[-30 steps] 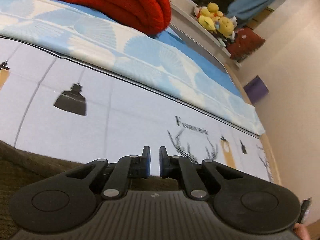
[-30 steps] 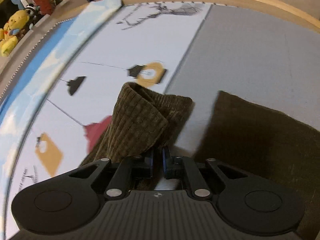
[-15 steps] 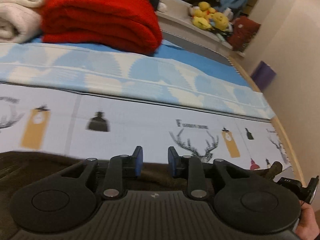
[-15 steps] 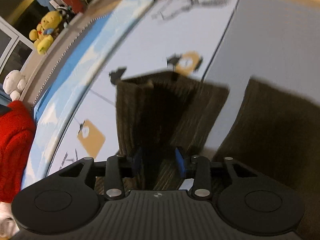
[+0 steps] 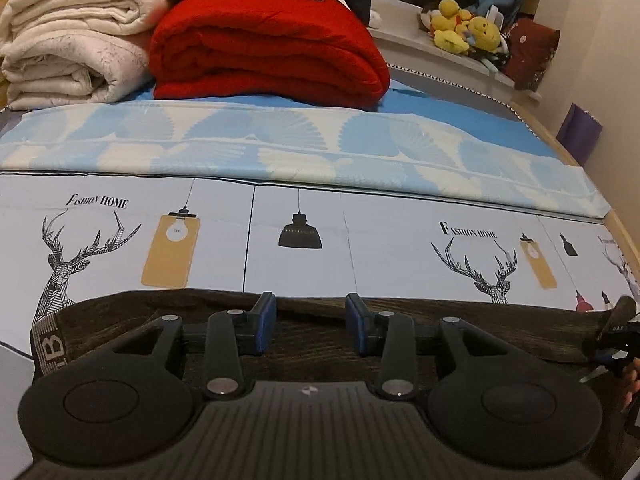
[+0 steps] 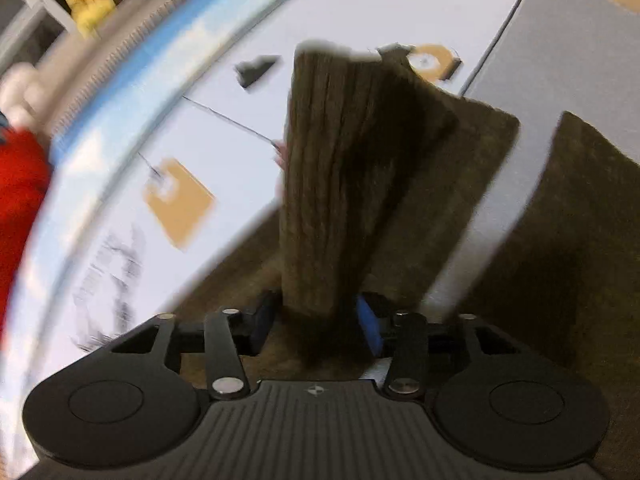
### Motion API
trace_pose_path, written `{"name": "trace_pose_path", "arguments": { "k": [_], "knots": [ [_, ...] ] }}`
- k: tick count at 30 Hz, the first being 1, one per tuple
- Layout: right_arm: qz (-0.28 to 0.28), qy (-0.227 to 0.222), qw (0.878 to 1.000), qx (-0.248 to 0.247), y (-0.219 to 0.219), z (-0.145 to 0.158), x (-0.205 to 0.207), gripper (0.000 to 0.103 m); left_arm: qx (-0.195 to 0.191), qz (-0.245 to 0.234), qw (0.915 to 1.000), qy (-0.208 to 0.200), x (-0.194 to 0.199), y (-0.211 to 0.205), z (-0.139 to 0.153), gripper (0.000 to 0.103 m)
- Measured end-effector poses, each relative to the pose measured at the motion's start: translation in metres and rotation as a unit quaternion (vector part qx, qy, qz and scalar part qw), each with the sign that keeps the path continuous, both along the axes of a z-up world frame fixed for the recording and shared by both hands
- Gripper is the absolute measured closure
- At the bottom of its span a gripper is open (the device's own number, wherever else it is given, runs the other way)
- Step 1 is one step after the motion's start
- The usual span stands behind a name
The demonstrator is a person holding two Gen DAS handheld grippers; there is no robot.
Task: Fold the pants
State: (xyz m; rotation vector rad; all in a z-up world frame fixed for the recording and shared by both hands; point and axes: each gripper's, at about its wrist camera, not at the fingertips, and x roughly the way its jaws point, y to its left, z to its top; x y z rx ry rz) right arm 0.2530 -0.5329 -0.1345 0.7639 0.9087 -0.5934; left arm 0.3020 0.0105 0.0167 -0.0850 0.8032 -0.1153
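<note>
Lying flat across the near part of the bed, the brown corduroy pants [image 5: 312,336] stretch sideways under your left claw [image 5: 311,328], with the lettered waistband [image 5: 50,344] at the left end. Your left claw's jaws have just been opening and now stand spread above the cloth, pinching nothing. In the right wrist view, one pant leg end [image 6: 340,184] rises between the blue pads of your right claw [image 6: 316,320]; those jaws have just been closing in, but the blur keeps you from telling whether the pads actually press the fabric. The other leg [image 6: 580,220] lies flat to the right of it, a strip of sheet showing between them.

As a judgement, you are early in the fold: the legs are apart and have not yet been laid one over the other, and the lengthwise folds are all left to do.

Beyond the pants, the printed bedsheet [image 5: 360,240] runs to a blue patterned cover [image 5: 280,148], then a folded red blanket [image 5: 264,48] beside cream blankets [image 5: 72,40], with yellow plush toys [image 5: 468,32] on the ledge.
</note>
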Motion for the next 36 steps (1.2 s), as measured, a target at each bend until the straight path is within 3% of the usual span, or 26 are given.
{"name": "trace_pose_path", "arguments": {
  "k": [1, 2, 5, 6, 8, 10, 11, 12, 16, 20, 23, 26, 29, 30, 31, 32, 36],
  "knots": [
    [-0.012, 0.009, 1.0, -0.006, 0.002, 0.006, 0.003, 0.089, 0.005, 0.0, 1.0, -0.004, 0.001, 0.002, 0.0, 0.061],
    [-0.02, 0.002, 1.0, -0.008, 0.003, 0.013, 0.006, 0.096, 0.012, 0.0, 0.9999, -0.007, 0.003, 0.003, 0.0, 0.061],
    [-0.031, -0.048, 0.998, -0.004, -0.002, 0.039, 0.026, 0.096, 0.038, 0.004, 0.9992, -0.014, 0.009, 0.008, -0.004, 0.061],
    [-0.038, -0.11, 0.993, 0.018, -0.012, 0.047, 0.034, 0.095, 0.04, 0.008, 0.9991, -0.012, 0.012, 0.01, -0.006, 0.061],
    [-0.003, -0.266, 0.963, 0.03, -0.028, 0.062, 0.044, 0.084, 0.031, 0.015, 0.9994, -0.004, 0.016, 0.017, -0.011, 0.061],
    [-0.011, -0.317, 0.947, 0.041, -0.037, 0.063, 0.036, 0.066, 0.02, 0.021, 0.9996, 0.005, 0.018, 0.025, -0.014, 0.059],
    [-0.036, -0.309, 0.949, 0.055, -0.042, 0.059, 0.03, 0.055, 0.016, 0.025, 0.9995, 0.009, 0.019, 0.03, -0.016, 0.058],
    [-0.052, -0.296, 0.952, 0.058, -0.044, 0.054, 0.024, 0.053, 0.015, 0.028, 0.9994, 0.012, 0.021, 0.034, -0.017, 0.057],
    [-0.046, -0.17, 0.984, -0.008, -0.041, 0.047, 0.024, 0.053, 0.015, 0.057, 0.9981, 0.021, 0.028, 0.059, -0.02, 0.056],
    [-0.083, -0.062, 0.992, -0.066, -0.045, 0.032, 0.013, 0.052, 0.011, 0.107, 0.9934, 0.039, 0.029, 0.103, -0.025, 0.05],
    [-0.112, -0.058, 0.991, -0.044, -0.062, 0.015, 0.0, 0.052, 0.018, 0.142, 0.9884, 0.052, 0.025, 0.141, -0.033, 0.044],
    [-0.105, -0.044, 0.993, -0.034, -0.069, -0.004, 0.0, 0.049, 0.024, 0.169, 0.9821, 0.08, 0.019, 0.18, -0.049, 0.038],
    [-0.072, -0.045, 0.993, -0.077, -0.061, -0.005, 0.005, 0.046, 0.015, 0.205, 0.9724, 0.11, 0.014, 0.221, -0.066, 0.037],
    [-0.063, -0.038, 0.993, -0.092, -0.058, -0.007, 0.008, 0.05, 0.007, 0.212, 0.97, 0.119, 0.013, 0.23, -0.071, 0.037],
    [-0.062, -0.035, 0.992, -0.102, -0.058, -0.009, 0.01, 0.074, -0.009, 0.219, 0.9668, 0.131, 0.011, 0.242, -0.078, 0.037],
    [-0.06, -0.03, 0.992, -0.103, -0.057, -0.01, 0.009, 0.091, -0.024, 0.222, 0.9647, 0.141, 0.011, 0.249, -0.085, 0.037],
    [-0.07, -0.035, 0.991, -0.105, -0.055, -0.006, -0.007, 0.093, -0.065, 0.216, 0.9621, 0.154, 0.013, 0.259, -0.106, 0.037]
  ]
}}
